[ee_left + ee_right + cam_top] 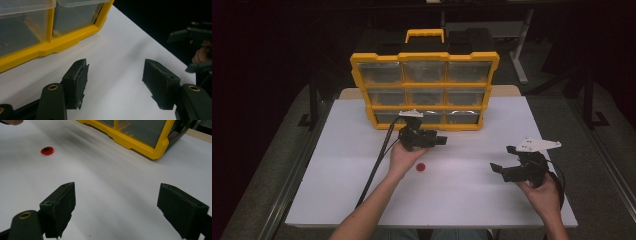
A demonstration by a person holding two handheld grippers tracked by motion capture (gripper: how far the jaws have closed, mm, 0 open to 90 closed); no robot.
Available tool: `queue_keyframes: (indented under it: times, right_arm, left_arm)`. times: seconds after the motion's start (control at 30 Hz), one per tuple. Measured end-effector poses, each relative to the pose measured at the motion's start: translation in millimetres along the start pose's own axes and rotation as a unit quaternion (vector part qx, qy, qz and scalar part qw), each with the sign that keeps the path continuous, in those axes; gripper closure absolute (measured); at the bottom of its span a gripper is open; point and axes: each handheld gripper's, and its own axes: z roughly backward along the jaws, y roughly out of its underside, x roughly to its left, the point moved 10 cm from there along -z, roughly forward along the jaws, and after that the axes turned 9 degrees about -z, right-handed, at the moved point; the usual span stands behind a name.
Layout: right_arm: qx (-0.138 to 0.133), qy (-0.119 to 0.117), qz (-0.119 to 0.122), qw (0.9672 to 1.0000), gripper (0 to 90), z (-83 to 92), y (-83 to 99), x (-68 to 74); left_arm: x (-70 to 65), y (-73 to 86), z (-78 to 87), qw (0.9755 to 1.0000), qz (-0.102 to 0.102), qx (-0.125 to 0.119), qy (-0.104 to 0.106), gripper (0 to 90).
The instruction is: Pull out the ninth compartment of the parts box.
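**Picking the small red disc near the organizer**

The yellow organizer (pixel 424 90) stands upright at the far side of the white bench (pixel 472 195). The left gripper (pixel 439 140) hangs just in front of it, jaws apart with nothing between them; the right gripper (pixel 502 160) waits well to the side, jaws also wide apart and empty. The red disc (pixel 421 167) lies flat on the bench, just beside the left hand, behind its jaws. To take it well, I think the left jaws should turn back, come down over it and close on its thin rim.
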Motion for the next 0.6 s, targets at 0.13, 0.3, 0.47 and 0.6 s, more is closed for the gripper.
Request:
queue_keyframes:
  times: [0.13,0.3,0.47,0.6]
  right_arm:
    - [0.000,0.000,-0.002,1.0000,14.2,-0.1,-0.1,-0.5]
    - [0.000,-0.003,-0.001,1.0000,14.3,-0.8,-0.7,0.6]
    - [-0.004,-0.003,-0.001,1.0000,14.3,0.7,-1.6,-0.6]
    - [-0.005,-0.005,-0.002,1.0000,14.3,0.8,-1.3,-0.4]
  left_arm:
    - [5.4,-2.8,-6.8,0.9999,0.008,-0.006,-0.007,38.5]
    - [12.5,-12.8,-19.0,0.9985,0.038,-0.032,-0.022,42.8]
    - [17.0,-21.5,-32.7,0.9959,0.063,-0.054,-0.036,46.5]
    - [20.6,-25.0,-37.2,0.9939,0.078,-0.067,-0.041,49.3]
